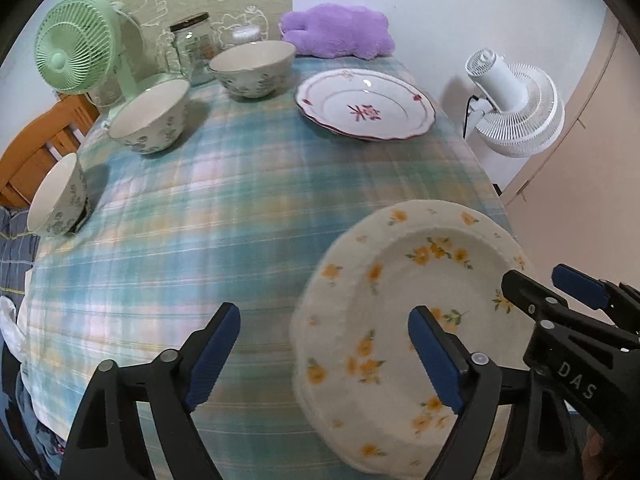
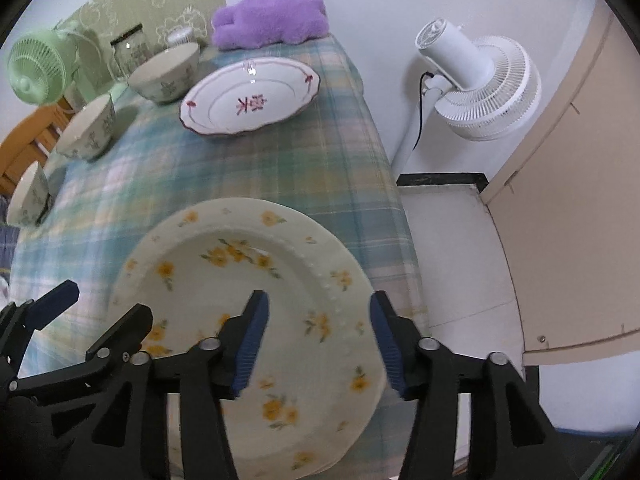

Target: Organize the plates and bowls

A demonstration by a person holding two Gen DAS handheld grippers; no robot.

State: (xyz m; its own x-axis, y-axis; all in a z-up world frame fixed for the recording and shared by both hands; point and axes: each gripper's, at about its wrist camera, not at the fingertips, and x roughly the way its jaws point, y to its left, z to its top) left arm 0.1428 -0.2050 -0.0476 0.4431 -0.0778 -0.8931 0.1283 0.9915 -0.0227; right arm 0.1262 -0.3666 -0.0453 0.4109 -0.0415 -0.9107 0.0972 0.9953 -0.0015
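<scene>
Plates with yellow flowers [image 2: 256, 320], stacked, lie at the tablecloth's [image 1: 200, 220] five-o'clock corner. We see both the left gripper [image 1: 324, 356] and right gripper [image 2: 318, 340] spread above them, pinching nothing. Red-patterned plate [image 1: 364, 104] sits at one o'clock; three bowls [image 1: 150, 120] stand toward ten.

A home room — plaid-clothed table [image 1: 240, 208]; purple plush [image 1: 340, 30]; white fan [image 2: 480, 84].

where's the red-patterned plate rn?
Far side of the plaid tablecloth, right of the far bowl, just before the purple plush; red-patterned plate lies flat.
</scene>
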